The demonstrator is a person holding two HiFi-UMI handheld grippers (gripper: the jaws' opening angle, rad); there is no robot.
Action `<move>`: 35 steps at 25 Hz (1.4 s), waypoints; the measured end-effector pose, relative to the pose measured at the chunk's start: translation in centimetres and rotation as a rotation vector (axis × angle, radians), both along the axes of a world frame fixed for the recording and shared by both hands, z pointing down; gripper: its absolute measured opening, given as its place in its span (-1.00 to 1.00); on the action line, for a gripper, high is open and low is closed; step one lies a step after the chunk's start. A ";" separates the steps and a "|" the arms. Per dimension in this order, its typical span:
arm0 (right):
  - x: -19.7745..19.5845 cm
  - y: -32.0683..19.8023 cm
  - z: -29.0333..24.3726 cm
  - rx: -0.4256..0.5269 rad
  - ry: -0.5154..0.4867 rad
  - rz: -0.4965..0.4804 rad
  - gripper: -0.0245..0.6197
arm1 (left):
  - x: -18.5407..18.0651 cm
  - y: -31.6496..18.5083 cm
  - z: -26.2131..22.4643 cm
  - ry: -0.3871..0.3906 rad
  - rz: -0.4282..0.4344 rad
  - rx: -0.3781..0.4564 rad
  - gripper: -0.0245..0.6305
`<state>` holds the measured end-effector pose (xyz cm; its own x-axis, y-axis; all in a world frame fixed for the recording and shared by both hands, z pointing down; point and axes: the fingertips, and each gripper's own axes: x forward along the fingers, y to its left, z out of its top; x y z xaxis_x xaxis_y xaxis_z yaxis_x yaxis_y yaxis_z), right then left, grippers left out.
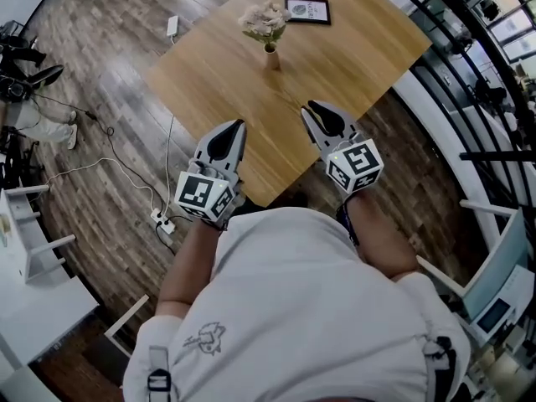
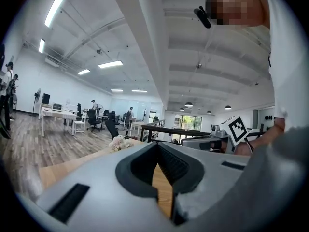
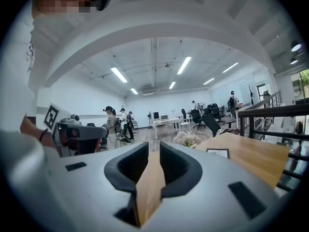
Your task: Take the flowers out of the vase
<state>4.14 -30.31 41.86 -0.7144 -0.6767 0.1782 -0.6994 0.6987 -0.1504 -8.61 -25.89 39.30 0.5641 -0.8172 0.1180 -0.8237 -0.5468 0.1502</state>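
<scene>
Fingers (image 2: 135,170) of the left gripper (image 1: 240,126) meet at the tips, empty. Right gripper (image 1: 307,107) is part open, with only table (image 1: 360,48) showing in its gap. Both are over the near edge. Flowers (image 1: 265,21) stand in the vase (image 1: 271,58) on the far side, well apart.

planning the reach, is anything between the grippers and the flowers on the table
Nothing visible. Only bare table lies between the left gripper, the right gripper and the flowers in the vase; the frame sits beyond them.
</scene>
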 end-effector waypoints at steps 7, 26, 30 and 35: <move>-2.4 -5.4 3.9 -0.072 0.034 0.039 -0.59 | -2.1 -5.0 2.1 -0.007 0.044 -0.049 -0.91; -6.6 -18.6 14.0 -0.169 0.170 0.077 -0.53 | -3.2 -13.6 8.0 -0.013 0.118 -0.123 -0.92; -7.0 -21.0 16.8 -0.231 0.161 0.103 -0.47 | -3.8 -15.5 9.3 -0.002 0.112 -0.146 -0.91; -7.9 -23.7 18.5 -0.245 0.179 0.144 -0.45 | -4.4 -17.5 10.3 -0.008 0.117 -0.153 -0.91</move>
<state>-3.74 -54.02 60.36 -0.5577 -0.6899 0.4615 -0.8185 0.5495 -0.1677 -13.04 -43.39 49.61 0.6530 -0.7181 0.2406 -0.7571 -0.6107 0.2323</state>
